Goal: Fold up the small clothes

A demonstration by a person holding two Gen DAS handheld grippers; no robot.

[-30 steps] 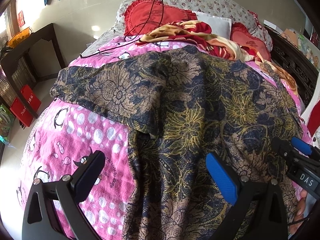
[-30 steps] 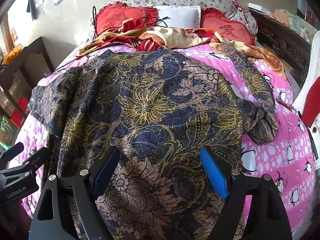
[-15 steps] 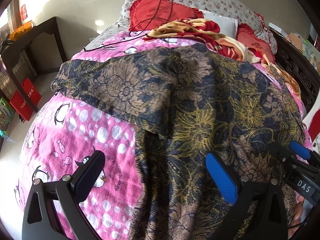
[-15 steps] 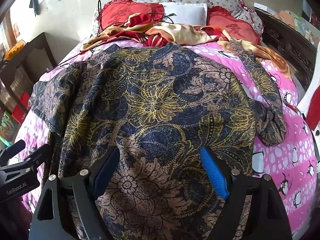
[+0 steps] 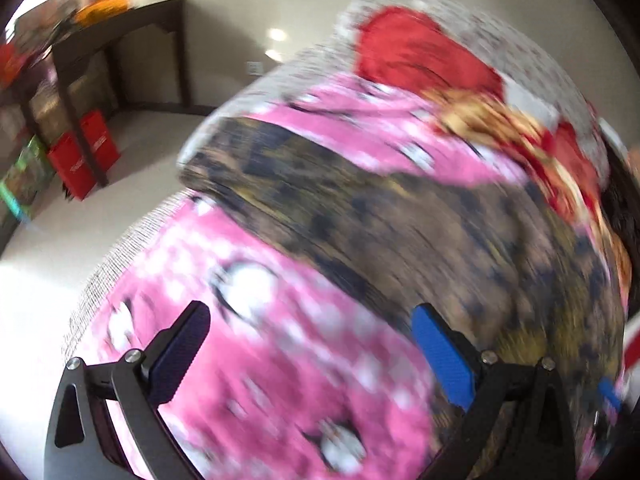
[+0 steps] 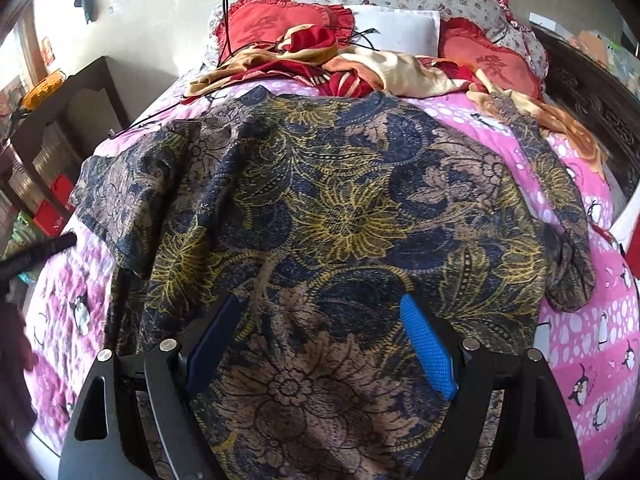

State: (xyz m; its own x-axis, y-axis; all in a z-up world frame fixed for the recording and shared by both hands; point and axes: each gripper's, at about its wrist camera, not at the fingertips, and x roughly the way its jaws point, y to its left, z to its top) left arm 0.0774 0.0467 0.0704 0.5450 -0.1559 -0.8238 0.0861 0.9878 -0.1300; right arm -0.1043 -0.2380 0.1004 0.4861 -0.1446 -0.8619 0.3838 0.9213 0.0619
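Fold small clothes, opening stage. No fold is visible: the shirt (image 6: 340, 216) lies spread flat on the bed (image 6: 592, 344), both sleeves out, so by this evidence all folding remains to be done.

Nearest, in the right wrist view, the right gripper (image 6: 320, 344) hangs over the hem region with jaws wide apart and nothing between them; cloth fills the gap below but whether a finger touches it cannot be told. From these jaws the shirt body runs toward 12 o'clock, one sleeve lies toward 10 o'clock, and the other, bunched at its cuff, toward 2 o'clock.

The left wrist view is heavily motion-blurred. The left gripper (image 5: 312, 352) is likewise wide open and empty, over the pink sheet (image 5: 280, 360) just beside the shirt's edge; the shirt (image 5: 420, 232) lies from 12 to 3 o'clock of its jaws, a sleeve reaching toward 11 o'clock.

Farthest, at the head of the bed, lie red cushions (image 6: 272, 24), a crumpled blanket (image 6: 384, 68) and a pillow (image 6: 396, 30), clear of the shirt's collar.
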